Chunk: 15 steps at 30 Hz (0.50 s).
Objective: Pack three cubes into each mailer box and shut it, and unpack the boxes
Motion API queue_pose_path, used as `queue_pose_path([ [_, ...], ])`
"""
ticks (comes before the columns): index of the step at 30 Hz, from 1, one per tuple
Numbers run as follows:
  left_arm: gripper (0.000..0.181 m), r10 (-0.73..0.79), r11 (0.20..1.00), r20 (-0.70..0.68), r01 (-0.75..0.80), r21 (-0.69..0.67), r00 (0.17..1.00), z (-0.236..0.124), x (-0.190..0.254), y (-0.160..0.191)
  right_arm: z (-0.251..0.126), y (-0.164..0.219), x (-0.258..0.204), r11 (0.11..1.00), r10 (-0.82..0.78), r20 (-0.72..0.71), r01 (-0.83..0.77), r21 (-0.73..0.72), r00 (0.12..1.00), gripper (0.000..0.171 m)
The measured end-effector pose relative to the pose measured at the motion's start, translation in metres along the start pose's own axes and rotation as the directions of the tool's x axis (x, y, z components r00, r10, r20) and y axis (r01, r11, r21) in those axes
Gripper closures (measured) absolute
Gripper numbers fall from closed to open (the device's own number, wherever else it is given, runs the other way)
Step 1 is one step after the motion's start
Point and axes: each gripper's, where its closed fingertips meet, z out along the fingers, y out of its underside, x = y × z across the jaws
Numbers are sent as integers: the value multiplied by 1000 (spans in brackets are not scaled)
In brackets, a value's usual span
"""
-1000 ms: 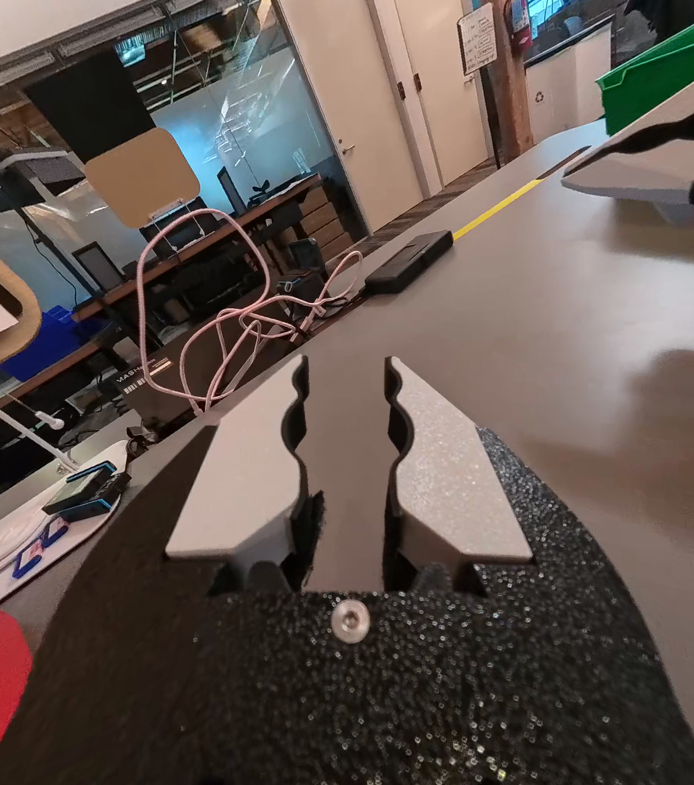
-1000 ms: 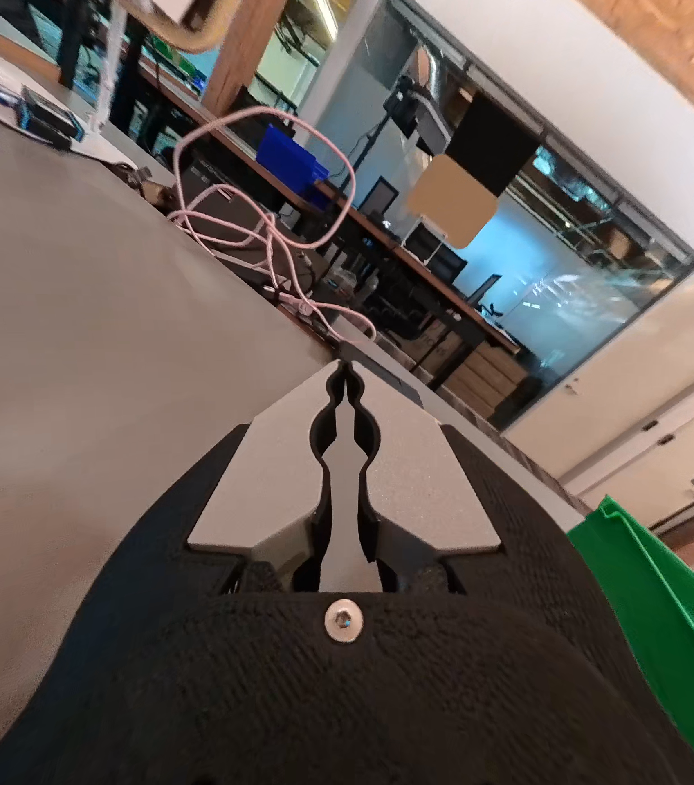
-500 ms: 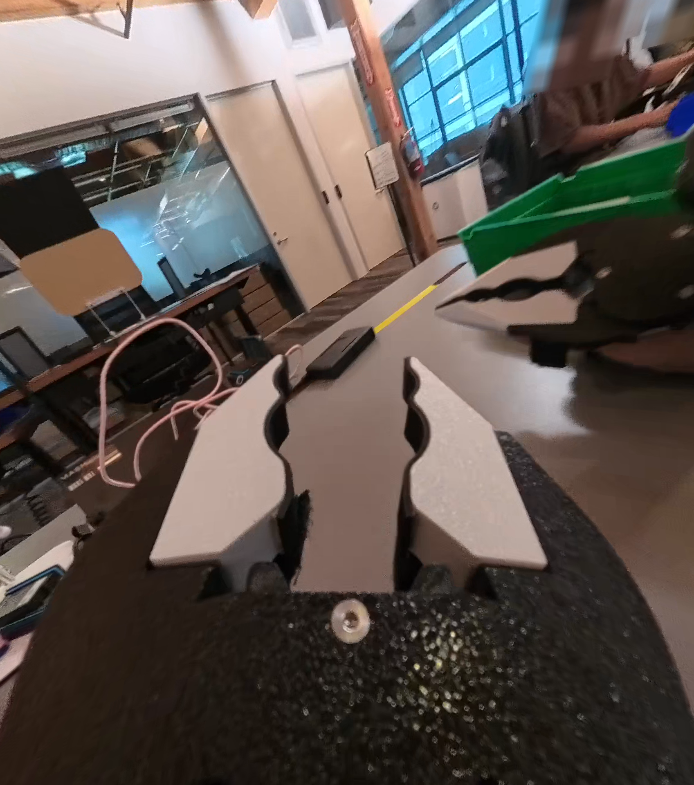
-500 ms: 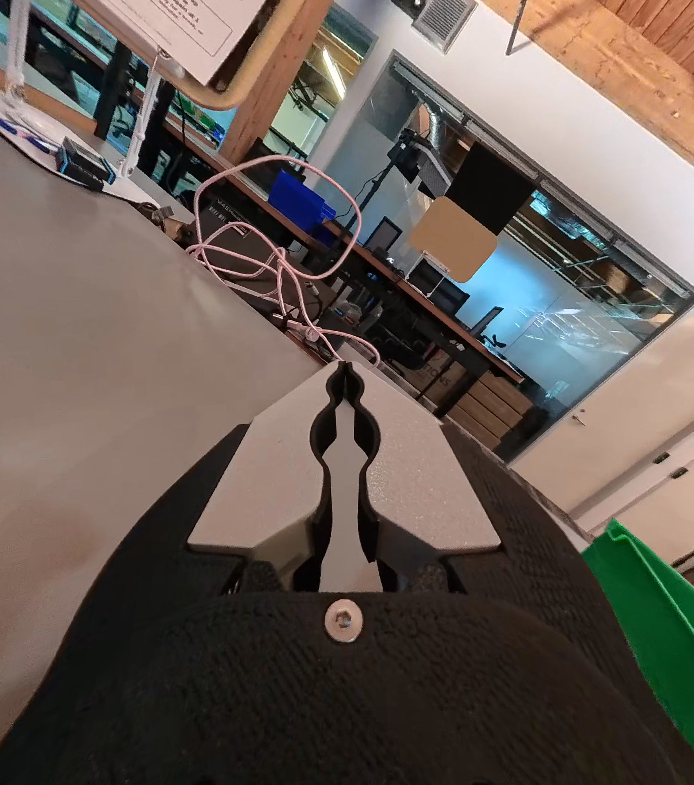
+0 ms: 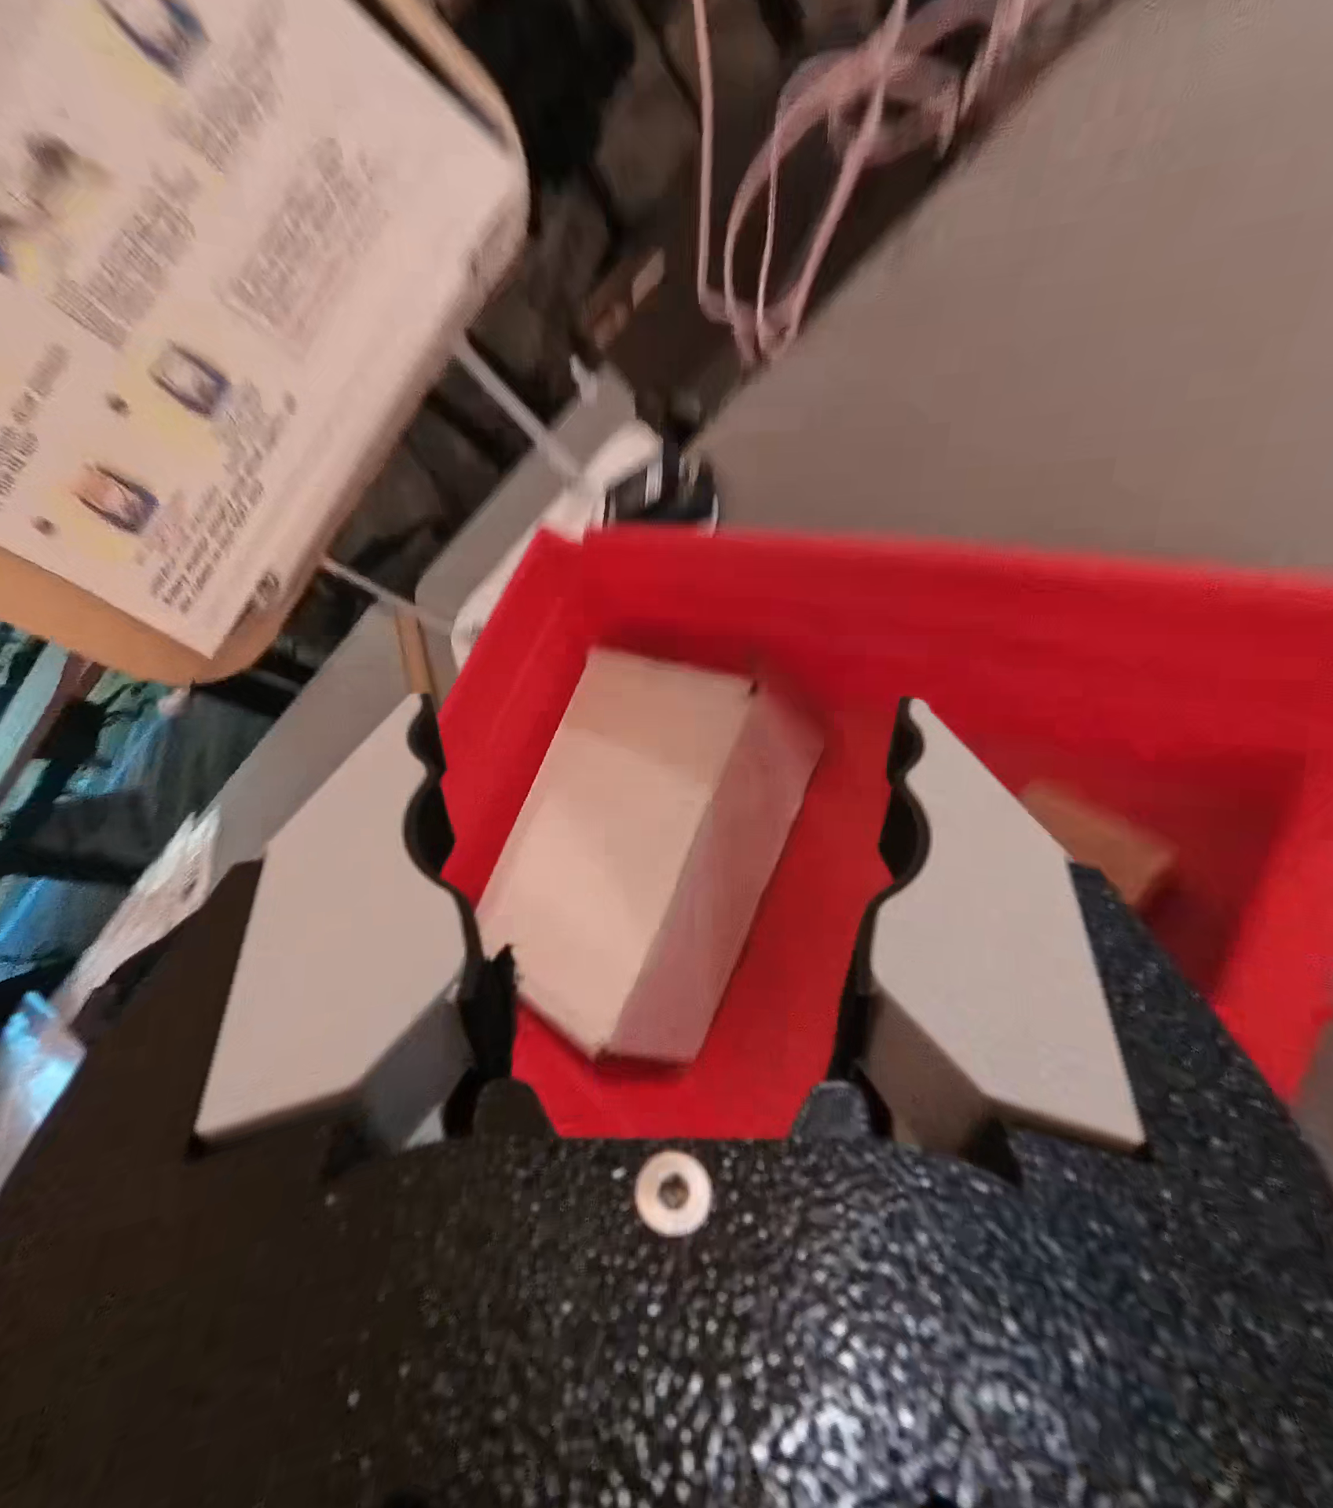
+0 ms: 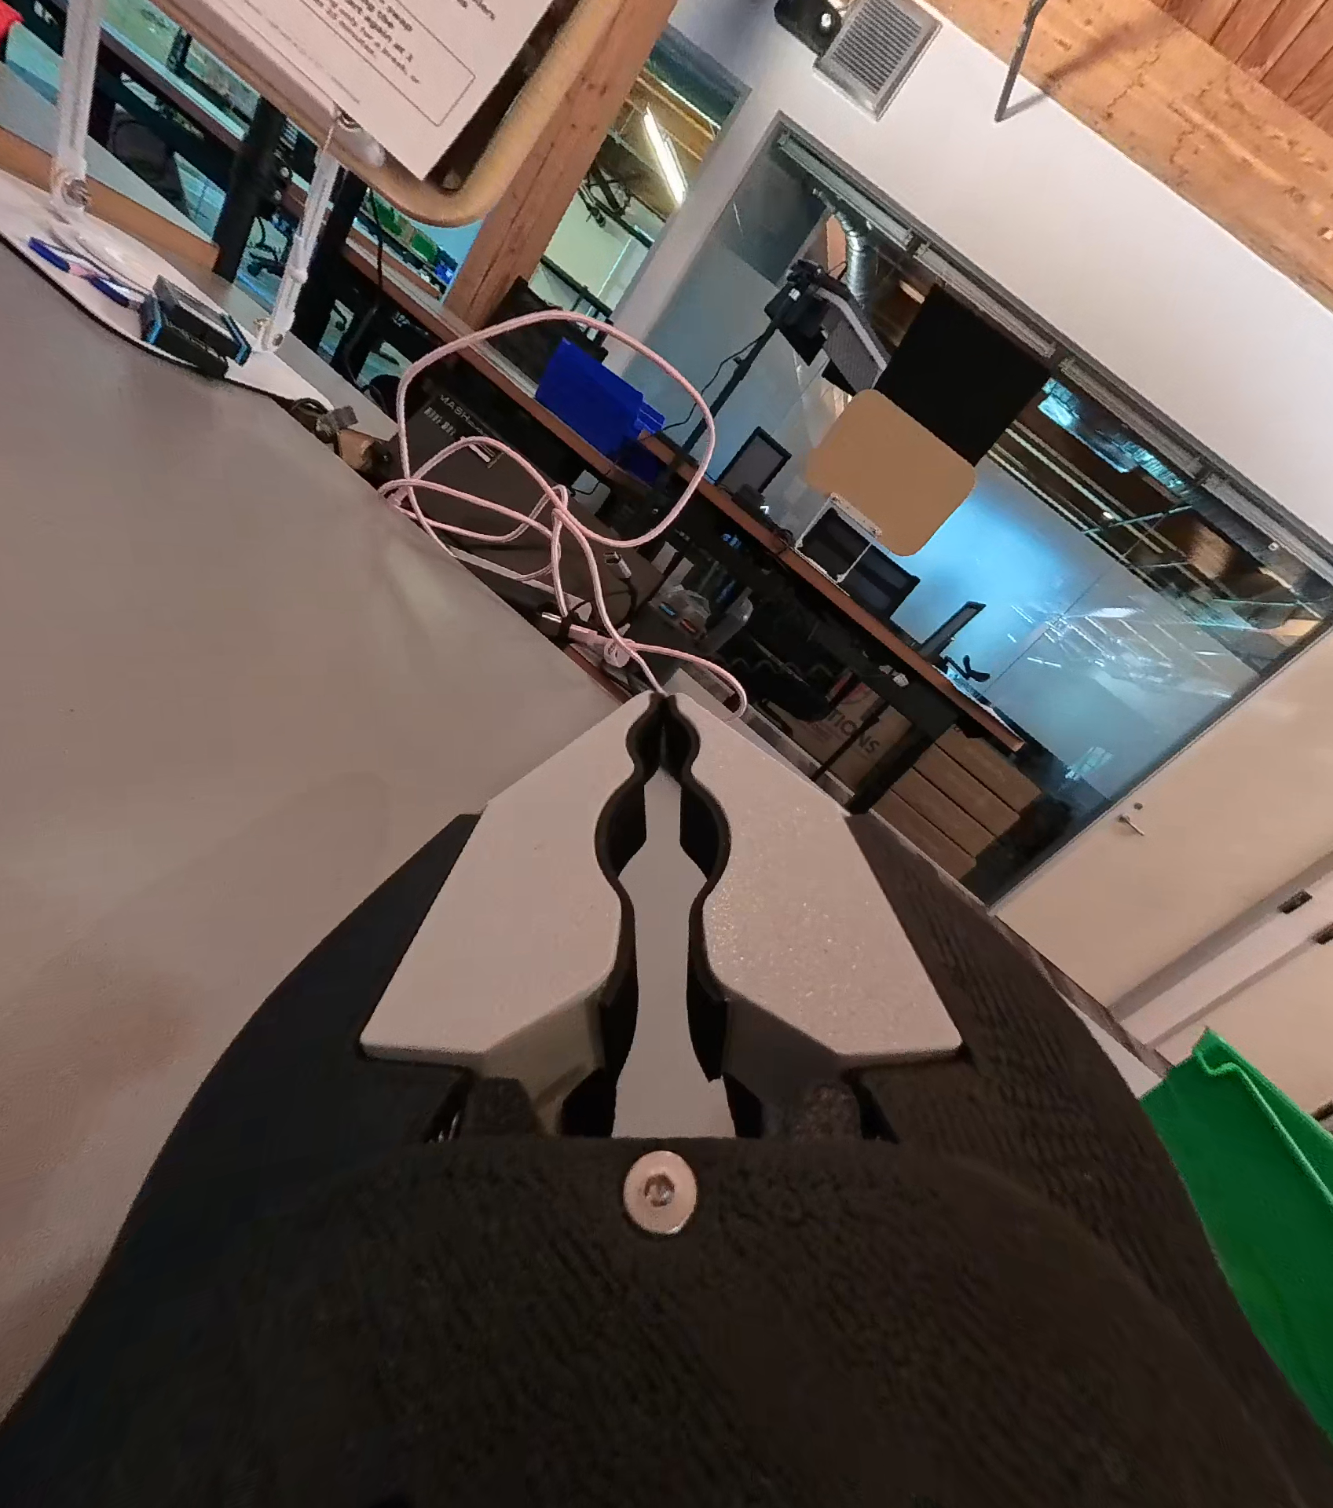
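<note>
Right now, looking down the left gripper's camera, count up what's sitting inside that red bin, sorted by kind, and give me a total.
Closed cardboard mailer box: 1, lying in the red bin below the open left gripper.
Small wooden block: 1, partly hidden behind the gripper's finger.
Total visible: 2. The picture is blurred and the gripper covers part of the bin.

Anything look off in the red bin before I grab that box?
The mailer box lies askew in the red bin, closed, between the open left gripper's fingers. A second brown item sits beside it, too blurred to identify.
</note>
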Motion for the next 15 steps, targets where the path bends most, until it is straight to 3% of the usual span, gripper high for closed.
queue_pose_path([
  [1,73,53,996,-16,-54,-66,998,10,-3,16,0,0,0,1000,0,0,0,0,1000,171],
  [3,73,89,983,-130,-108,-147,988,26,4,40,0,0,0,1000,4,1,-4,3,1000,171],
  [7,64,-160,964,-357,67,-257,920,45,16,49,0,0,-2,1000,-10,8,10,-1,1000,171],
  [12,46,-17,886,-504,-220,-407,864,61,7,79,1,0,-5,1000,-21,26,21,1,999,171],
  [15,40,-68,853,-555,-241,-464,829,71,7,94,1,0,-8,999,-34,40,34,-1,999,171],
])
